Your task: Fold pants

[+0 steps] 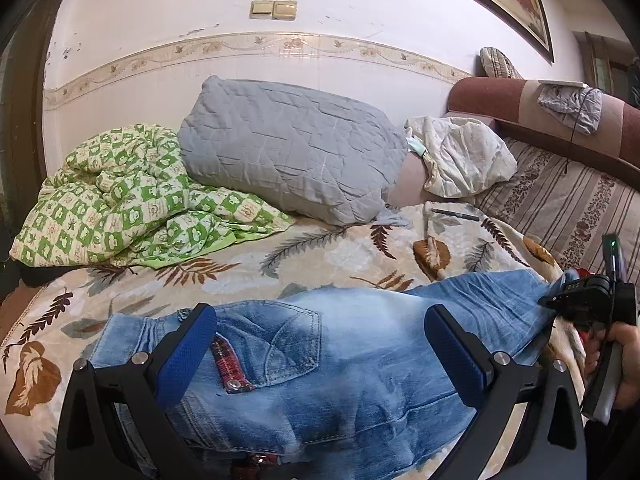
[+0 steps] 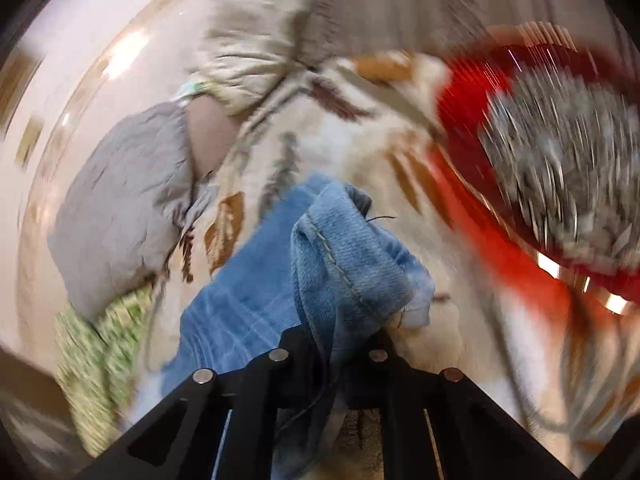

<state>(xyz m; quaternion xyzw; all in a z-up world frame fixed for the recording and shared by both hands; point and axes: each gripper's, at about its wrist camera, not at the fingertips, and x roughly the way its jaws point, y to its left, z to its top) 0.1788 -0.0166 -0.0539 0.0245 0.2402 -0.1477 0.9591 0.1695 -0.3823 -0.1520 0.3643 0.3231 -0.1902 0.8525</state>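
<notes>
Light blue jeans point(image 1: 360, 344) lie across the leaf-patterned blanket point(image 1: 240, 276), back pocket up, waist at the lower left. My left gripper point(image 1: 320, 344) hovers open over the seat of the jeans, its blue pads point(image 1: 188, 356) wide apart and touching nothing. At the right edge of the left wrist view, a hand holds my right gripper point(image 1: 560, 300) against the jeans' leg end. In the blurred right wrist view, my right gripper point(image 2: 340, 344) is shut on the hem of the jeans point(image 2: 352, 256), and the bunched cuff sticks out past the fingers, lifted off the blanket.
A grey pillow point(image 1: 288, 148) and a green checked quilt point(image 1: 120, 200) sit at the back left of the bed. A cream pillow point(image 1: 460, 156) and a pen point(image 1: 454, 214) lie at the back right. A striped sofa point(image 1: 568, 208) stands right. A red object point(image 2: 500, 92) is blurred.
</notes>
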